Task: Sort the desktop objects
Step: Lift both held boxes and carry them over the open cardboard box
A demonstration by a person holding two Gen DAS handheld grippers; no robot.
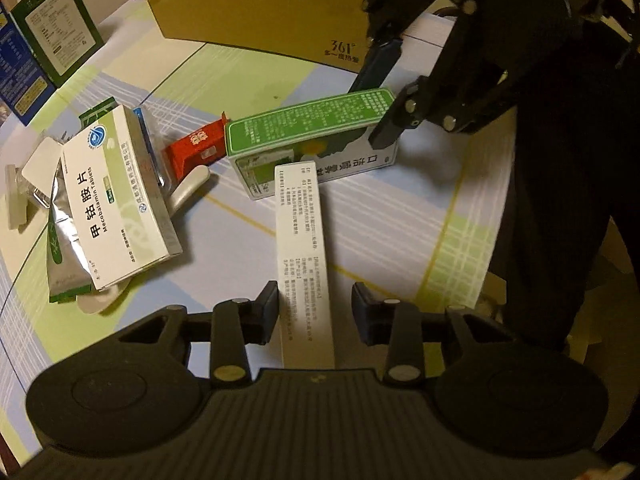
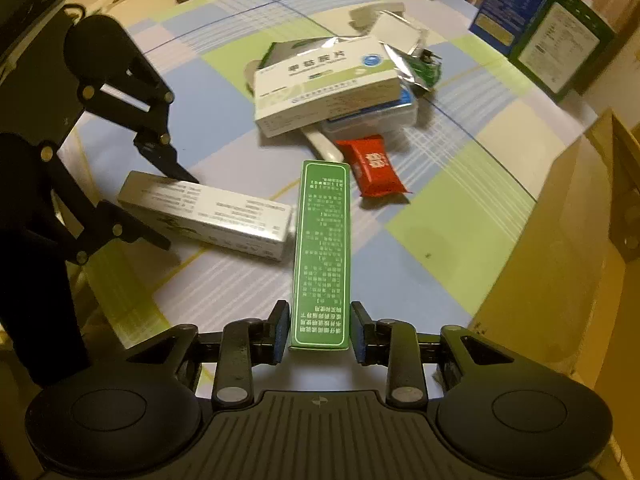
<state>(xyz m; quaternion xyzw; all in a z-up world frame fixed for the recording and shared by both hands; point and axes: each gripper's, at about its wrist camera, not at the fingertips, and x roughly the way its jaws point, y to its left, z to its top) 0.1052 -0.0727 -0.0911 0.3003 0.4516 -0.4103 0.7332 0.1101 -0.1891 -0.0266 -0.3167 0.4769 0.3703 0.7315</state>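
On the checked tablecloth (image 1: pixel 224 60), two long cartons lie end to side: a green-topped box (image 2: pixel 320 256) and a white box (image 1: pixel 305 264) whose far end touches the green one. The right gripper (image 2: pixel 319 334) has its pads pressed on the near end of the green-topped box, so it is clamped there. The left gripper (image 1: pixel 315 312) straddles the near end of the white box; its left pad touches the carton, but a gap shows on the right, so the grip does not look complete. To do this step well, the left jaws should finish closing squarely on the narrow sides before any lift, and each box should come up level so neither drags the other. Both grippers point steeply down at the table, facing each other. Beyond lie a red packet (image 2: pixel 374 166), a pile with a Mecobalamin tablet box (image 1: pixel 116 196), and a brown cardboard box (image 1: pixel 256 4).
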